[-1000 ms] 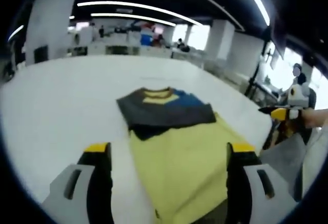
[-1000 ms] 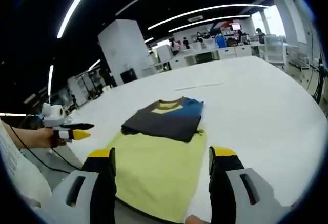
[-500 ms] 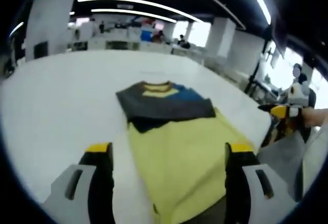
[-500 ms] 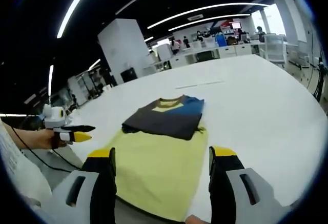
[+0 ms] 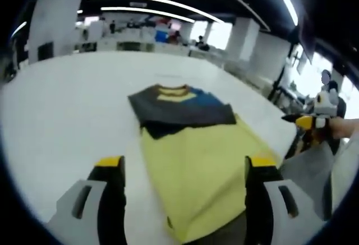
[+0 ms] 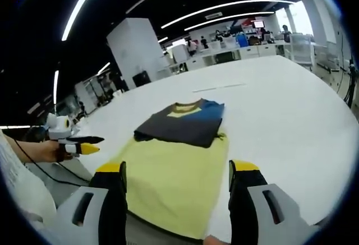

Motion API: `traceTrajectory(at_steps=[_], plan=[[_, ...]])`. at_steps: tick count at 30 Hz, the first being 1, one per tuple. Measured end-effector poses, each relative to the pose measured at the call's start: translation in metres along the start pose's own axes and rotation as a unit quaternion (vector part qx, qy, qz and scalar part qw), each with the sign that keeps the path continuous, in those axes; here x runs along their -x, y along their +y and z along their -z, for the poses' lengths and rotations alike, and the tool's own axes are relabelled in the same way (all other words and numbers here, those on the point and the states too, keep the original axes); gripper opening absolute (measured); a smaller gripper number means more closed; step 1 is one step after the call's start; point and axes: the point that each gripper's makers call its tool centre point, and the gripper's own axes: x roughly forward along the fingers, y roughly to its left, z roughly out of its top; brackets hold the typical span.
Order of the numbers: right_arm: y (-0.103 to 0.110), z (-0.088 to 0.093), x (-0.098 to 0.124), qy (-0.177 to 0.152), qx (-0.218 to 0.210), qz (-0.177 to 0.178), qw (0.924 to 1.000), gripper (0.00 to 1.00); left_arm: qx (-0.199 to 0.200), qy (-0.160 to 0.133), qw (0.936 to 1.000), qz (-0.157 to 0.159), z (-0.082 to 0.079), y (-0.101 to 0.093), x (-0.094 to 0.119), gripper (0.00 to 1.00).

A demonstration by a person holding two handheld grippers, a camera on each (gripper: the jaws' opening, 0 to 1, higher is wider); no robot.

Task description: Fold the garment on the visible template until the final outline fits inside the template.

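White and wide, the table (image 5: 61,116) carries the work, and behind it an office hall with long ceiling lights stretches away. On this table lies the yellow template (image 5: 196,172), reaching to the table's near edge. The folded garment (image 5: 179,107), dark grey with a blue part and a yellow collar, lies on the far end of the template and seems to hang over its left edge a little. I hold my left gripper (image 5: 182,166) above the near end, jaws wide apart, holding nothing. My right gripper (image 6: 176,169) is also spread and empty, well apart from the garment (image 6: 182,123).
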Motion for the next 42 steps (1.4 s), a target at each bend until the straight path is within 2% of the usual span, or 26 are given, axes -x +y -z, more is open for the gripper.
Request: traceTrajectory(at_steps=[7, 13, 22, 31, 34, 38, 42], plan=[[-0.006, 0.012, -0.001, 0.020, -0.009, 0.005, 0.9997, 0.74, 0.006, 0.011, 0.9999, 0.000, 0.008, 0.001, -0.001, 0.84], [-0.009, 0.029, -0.002, 0.051, -0.015, 0.007, 0.9985, 0.73, 0.018, 0.022, 0.9996, 0.007, 0.015, 0.000, -0.002, 0.83], [-0.013, 0.043, -0.004, 0.082, -0.026, 0.007, 0.9962, 0.72, 0.028, 0.037, 0.9988, 0.013, 0.022, -0.001, -0.003, 0.83], [-0.010, 0.059, -0.007, 0.124, -0.050, -0.008, 0.9910, 0.68, 0.048, 0.074, 0.9958, 0.024, 0.037, -0.001, -0.005, 0.80], [-0.010, 0.065, -0.008, 0.136, -0.063, -0.014, 0.9886, 0.68, 0.068, 0.094, 0.9928, 0.030, 0.046, -0.001, -0.004, 0.79], [-0.009, 0.071, -0.006, 0.149, -0.071, -0.021, 0.9860, 0.66, 0.062, 0.105, 0.9921, 0.029, 0.052, 0.003, 0.000, 0.79], [-0.008, 0.078, -0.004, 0.161, -0.068, -0.023, 0.9843, 0.66, 0.073, 0.108, 0.9909, 0.033, 0.055, 0.004, 0.004, 0.79]])
